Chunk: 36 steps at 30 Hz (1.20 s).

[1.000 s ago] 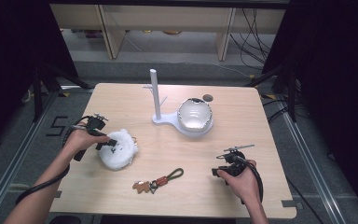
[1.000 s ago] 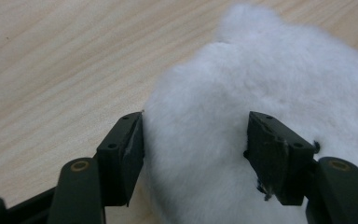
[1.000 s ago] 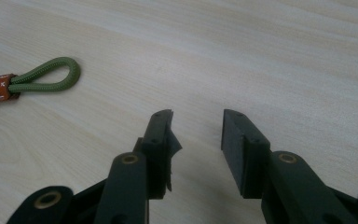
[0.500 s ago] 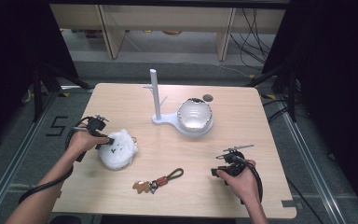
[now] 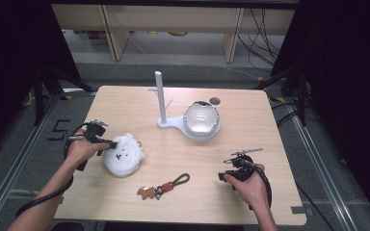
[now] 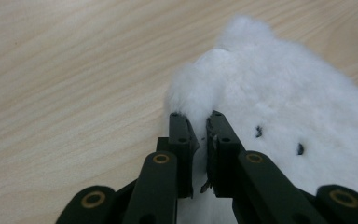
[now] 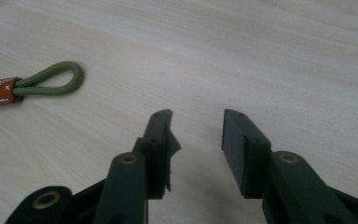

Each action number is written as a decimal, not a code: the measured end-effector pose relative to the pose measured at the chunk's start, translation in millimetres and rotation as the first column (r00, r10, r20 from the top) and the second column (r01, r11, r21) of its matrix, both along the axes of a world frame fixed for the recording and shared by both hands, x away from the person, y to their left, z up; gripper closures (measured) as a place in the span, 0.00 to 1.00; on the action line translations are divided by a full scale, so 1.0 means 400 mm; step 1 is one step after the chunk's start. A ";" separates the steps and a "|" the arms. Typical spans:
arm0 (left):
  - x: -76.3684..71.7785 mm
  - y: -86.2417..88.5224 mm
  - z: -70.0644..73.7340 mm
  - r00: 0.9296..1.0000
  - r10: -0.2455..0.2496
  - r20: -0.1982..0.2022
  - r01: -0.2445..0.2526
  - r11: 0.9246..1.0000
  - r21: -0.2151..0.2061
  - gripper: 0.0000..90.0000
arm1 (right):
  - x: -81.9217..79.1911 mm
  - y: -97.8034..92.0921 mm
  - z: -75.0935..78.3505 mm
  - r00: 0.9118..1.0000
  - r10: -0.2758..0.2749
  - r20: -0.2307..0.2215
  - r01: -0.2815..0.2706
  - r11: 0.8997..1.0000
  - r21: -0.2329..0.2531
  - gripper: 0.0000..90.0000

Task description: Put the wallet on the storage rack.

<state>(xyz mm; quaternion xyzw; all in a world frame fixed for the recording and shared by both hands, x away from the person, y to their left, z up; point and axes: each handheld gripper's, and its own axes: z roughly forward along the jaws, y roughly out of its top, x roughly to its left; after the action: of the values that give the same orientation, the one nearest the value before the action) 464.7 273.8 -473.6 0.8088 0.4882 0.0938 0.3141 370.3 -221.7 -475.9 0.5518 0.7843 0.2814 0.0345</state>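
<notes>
**White plush toy: held at its edge by the left tool**

Item: white plush toy [image 5: 122, 154], fluffy, with small dark stitched marks on its upper face. It lies on the left part of the light wooden tabletop [image 5: 125, 106], towards the near edge. In the left gripper view the plush toy [image 6: 279, 112] covers the right half of the frame, and bare wood grain lies to its left.

Left tool [image 5: 111, 143]: held in the person's left hand [image 5: 83, 147], which comes in from the lower left. Its jaws are drawn nearly together, with a tuft of white fur pinched between them at the toy's edge. In the left gripper view the left tool [image 6: 200, 119] shows only a narrow slit between the two black fingertips [image 6: 179, 126], and the fur is pressed into that slit.

Right tool [image 5: 221, 176]: held in the person's right hand [image 5: 250, 185] over the near right part of the tabletop, well apart from the toy. In the right gripper view the right tool [image 7: 197, 116] has its jaws spread wide, with bare wood between them. It holds nothing.

Other contents:
- Key ring [image 5: 164, 186] with a green cord loop, an orange tag and a small brown charm, lying near the front edge between the two hands. Its cord loop [image 7: 51, 79] appears at the left of the right gripper view.
- White stand [image 5: 161, 98] with an upright post and short pegs, at the centre rear.
- Bowl-shaped dish [image 5: 201, 118] touching the right side of the stand's base.
- Small dark disc [image 5: 215, 101] just behind the dish.
</notes>
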 end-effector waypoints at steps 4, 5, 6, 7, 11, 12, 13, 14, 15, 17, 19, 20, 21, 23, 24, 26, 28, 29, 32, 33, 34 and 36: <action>-0.027 -0.001 0.021 0.999 0.011 0.049 -0.007 0.997 -0.081 0.91 | 0.002 0.007 0.007 1.000 -0.006 0.019 0.006 1.000 0.014 0.70; -0.033 -0.003 0.026 0.998 0.018 0.063 -0.012 0.995 -0.101 0.91 | 0.002 0.008 0.008 1.000 -0.008 0.026 0.008 1.000 0.010 0.70; -0.037 -0.006 0.030 0.997 0.023 0.080 -0.013 0.992 -0.123 0.91 | 0.002 0.011 0.010 1.000 -0.007 0.027 0.006 1.000 0.020 0.69; -0.037 -0.006 0.030 0.997 0.023 0.080 -0.013 0.992 -0.123 0.91 | 0.002 0.011 0.010 1.000 -0.007 0.027 0.006 1.000 0.020 0.69; -0.057 -0.024 0.052 0.992 0.018 0.125 0.008 0.979 -0.202 0.91 | -0.001 0.021 0.018 0.999 -0.036 0.017 0.035 0.997 0.064 0.68; -0.061 -0.029 0.056 0.990 0.015 0.138 0.016 0.975 -0.220 0.91 | -0.001 0.023 0.019 0.999 -0.044 0.019 0.042 0.996 0.083 0.68; -0.065 -0.037 0.059 0.988 0.022 0.153 0.017 0.969 -0.247 0.91 | 0.000 0.022 0.025 0.999 -0.045 0.008 0.044 0.997 0.069 0.68; -0.069 -0.043 0.063 0.987 0.020 0.162 0.023 0.965 -0.260 0.91 | 0.004 0.014 0.021 0.998 -0.012 0.060 0.009 0.998 0.062 0.68; -0.073 -0.051 0.067 0.984 0.018 0.175 0.031 0.960 -0.277 0.91 | 0.003 0.017 0.027 0.999 -0.031 0.042 0.028 0.996 0.080 0.68; -0.079 -0.065 0.075 0.981 0.011 0.192 0.047 0.954 -0.297 0.91 | 0.004 0.020 0.032 0.998 -0.040 0.052 0.035 0.994 0.100 0.68; -0.084 -0.079 0.081 0.978 0.002 0.210 0.066 0.948 -0.313 0.91 | 0.004 0.024 0.038 0.997 -0.044 0.058 0.037 0.992 0.117 0.67; -0.086 -0.087 0.084 0.976 0.001 0.217 0.070 0.944 -0.322 0.92 | 0.004 0.026 0.040 0.996 -0.050 0.070 0.041 0.992 0.117 0.67; -0.086 -0.087 0.084 0.976 0.001 0.217 0.070 0.944 -0.322 0.92 | 0.004 0.026 0.040 0.996 -0.050 0.070 0.041 0.992 0.117 0.67; -0.089 -0.107 0.092 0.973 -0.010 0.230 0.088 0.940 -0.331 0.92 | 0.008 0.030 0.046 0.994 -0.048 0.103 0.033 0.989 0.145 0.66; -0.089 -0.116 0.095 0.972 -0.020 0.235 0.098 0.939 -0.328 0.92 | 0.010 0.032 0.048 0.993 -0.046 0.108 0.029 0.988 0.151 0.66; -0.088 -0.133 0.098 0.970 -0.027 0.240 0.109 0.936 -0.335 0.91 | 0.013 0.037 0.052 0.992 -0.045 0.117 0.025 0.986 0.167 0.66; -0.087 -0.147 0.100 0.968 -0.030 0.249 0.115 0.935 -0.334 0.91 | 0.018 0.043 0.052 0.990 -0.047 0.134 0.022 0.982 0.187 0.66; -0.087 -0.155 0.102 0.967 -0.034 0.251 0.121 0.933 -0.340 0.91 | 0.020 0.044 0.054 0.989 -0.035 0.141 0.008 0.982 0.187 0.65; -0.087 -0.182 0.106 0.965 -0.044 0.258 0.135 0.928 -0.348 0.92 | 0.024 0.054 0.057 0.987 -0.042 0.153 0.007 0.975 0.220 0.65; -0.087 -0.189 0.107 0.964 -0.048 0.263 0.140 0.927 -0.347 0.92 | 0.023 0.062 0.058 0.987 -0.064 0.144 0.029 0.972 0.232 0.65; -0.087 -0.189 0.107 0.964 -0.048 0.263 0.140 0.927 -0.347 0.91 | 0.023 0.062 0.058 0.987 -0.064 0.144 0.029 0.972 0.232 0.65; -0.088 -0.208 0.110 0.962 -0.059 0.268 0.153 0.925 -0.348 0.91 | 0.031 0.064 0.056 0.983 -0.042 0.178 0.000 0.974 0.226 0.64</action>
<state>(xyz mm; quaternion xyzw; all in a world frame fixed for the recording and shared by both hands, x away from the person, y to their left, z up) 429.6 190.6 -429.7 0.7431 0.4084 0.0863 0.5231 382.8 -196.2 -453.3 0.5325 0.7351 0.4171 0.0462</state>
